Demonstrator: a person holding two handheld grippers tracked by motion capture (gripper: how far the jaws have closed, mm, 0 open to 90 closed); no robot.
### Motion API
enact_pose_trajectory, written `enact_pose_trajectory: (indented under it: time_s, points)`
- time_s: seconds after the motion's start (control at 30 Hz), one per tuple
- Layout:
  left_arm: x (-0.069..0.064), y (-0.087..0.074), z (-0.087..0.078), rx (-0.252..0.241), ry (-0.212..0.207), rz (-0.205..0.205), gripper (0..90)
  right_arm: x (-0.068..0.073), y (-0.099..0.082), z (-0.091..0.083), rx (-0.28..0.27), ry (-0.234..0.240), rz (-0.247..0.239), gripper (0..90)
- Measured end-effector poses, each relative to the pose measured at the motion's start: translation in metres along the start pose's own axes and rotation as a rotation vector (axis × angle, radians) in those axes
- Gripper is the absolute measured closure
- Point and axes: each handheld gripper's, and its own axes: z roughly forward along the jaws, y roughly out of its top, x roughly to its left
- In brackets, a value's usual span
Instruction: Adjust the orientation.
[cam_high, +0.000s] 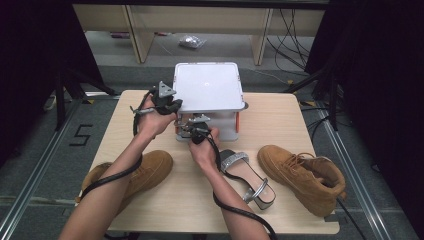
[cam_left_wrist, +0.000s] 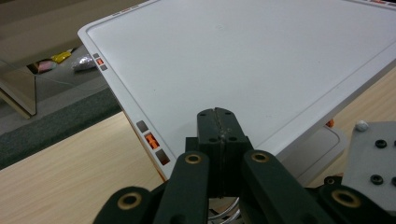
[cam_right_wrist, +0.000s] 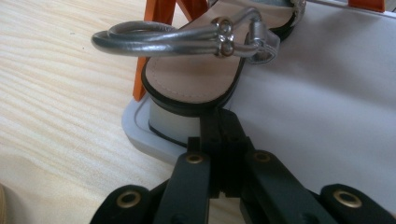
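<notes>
We see right gripper (cam_right_wrist: 219, 116) nearest, jaws pressed together, empty, tips just at heel of silver sandal (cam_right_wrist: 201, 79) sitting on lower shelf of white rack (cam_high: 231, 131); sandal's length runs straight away from us. Left gripper (cam_left_wrist: 218, 122) likewise closed, empty, over rack's top tray (cam_left_wrist: 243, 60), farther from sandal. Surface (cam_high: 280, 120) beneath.

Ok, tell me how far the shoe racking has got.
Done: one sandal lies on the rack's lower shelf. In hand: the right gripper, shut, sits at its heel; the left gripper, shut, is over the top shelf. Left: the second sandal and both boots, on the table.
</notes>
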Motion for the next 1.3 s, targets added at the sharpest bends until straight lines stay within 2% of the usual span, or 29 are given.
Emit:
enact_pose_trajectory:
  time_s: [0.1,0.17,0.2,0.3,0.37,0.4,0.47,0.5,0.57,0.67,0.7,0.77,0.8,0.87,0.93,1.1,1.13,1.17,1.23,1.27,1.3]
  points:
    - [0.000,0.000,0.000,-0.004,0.002,-0.006,89.8,-0.002,0.000,-0.002,-0.003,0.008,-0.005,89.9]
    - [0.000,0.000,0.000,-0.002,-0.001,-0.001,89.8,-0.005,0.002,-0.008,-0.006,0.007,-0.020,88.2]
    - [0.001,0.000,0.000,0.005,0.002,0.008,89.8,-0.006,0.002,-0.011,0.000,0.007,-0.011,87.5]
    - [-0.001,0.000,0.000,0.002,0.009,0.007,89.8,-0.015,0.005,-0.024,0.007,-0.005,-0.028,84.2]
    - [-0.001,0.000,0.000,0.002,0.009,0.003,89.8,-0.022,0.006,-0.033,0.027,-0.005,-0.034,81.6]
    - [-0.002,0.000,0.001,-0.009,0.008,-0.014,89.8,-0.025,0.007,-0.036,0.029,-0.007,-0.049,80.1]
    - [0.000,0.001,0.000,0.001,0.006,-0.006,89.7,-0.032,0.007,-0.044,0.056,-0.001,-0.049,77.1]
    - [-0.001,0.000,0.001,-0.010,0.006,-0.020,89.7,-0.036,0.006,-0.047,0.059,0.001,-0.050,75.4]
    - [-0.001,0.001,0.001,-0.012,0.009,-0.021,89.7,-0.044,0.005,-0.053,0.079,0.002,-0.060,71.5]
    - [-0.001,0.002,0.001,0.002,0.011,-0.015,88.8,-0.054,0.002,-0.061,0.122,0.012,-0.037,66.2]
    - [-0.002,0.002,0.002,-0.010,0.012,-0.037,87.1,-0.059,0.000,-0.064,0.122,0.017,-0.035,64.7]
    - [-0.002,0.003,0.002,-0.008,0.002,-0.047,82.4,-0.066,-0.002,-0.071,0.143,0.030,-0.005,60.7]
    - [-0.004,0.003,0.002,-0.031,0.000,-0.072,80.2,-0.070,-0.004,-0.075,0.157,0.040,-0.005,58.7]
    - [-0.005,0.004,0.002,-0.038,-0.001,-0.058,77.8,-0.077,-0.008,-0.082,0.188,0.053,0.013,54.6]
    - [-0.008,0.005,0.004,-0.050,-0.005,-0.069,75.8,-0.084,-0.013,-0.090,0.207,0.068,0.009,51.2]
    - [-0.009,0.004,0.008,-0.035,0.005,-0.066,76.8,-0.098,-0.023,-0.111,0.248,0.105,0.037,44.1]
    - [-0.008,0.003,0.008,-0.032,0.005,-0.068,77.8,-0.102,-0.025,-0.116,0.252,0.120,0.026,43.0]
    - [-0.008,0.003,0.009,-0.036,0.006,-0.073,78.7,-0.105,-0.027,-0.122,0.272,0.117,0.032,42.5]
    - [-0.009,0.002,0.009,-0.046,0.006,-0.084,81.8,-0.111,-0.032,-0.132,0.266,0.107,0.017,41.3]
    - [-0.009,0.002,0.009,-0.045,0.002,-0.087,83.8,-0.113,-0.034,-0.137,0.279,0.113,0.035,40.7]
    - [-0.010,0.001,0.010,-0.054,-0.003,-0.094,86.2,-0.117,-0.036,-0.140,0.278,0.124,0.029,40.5]
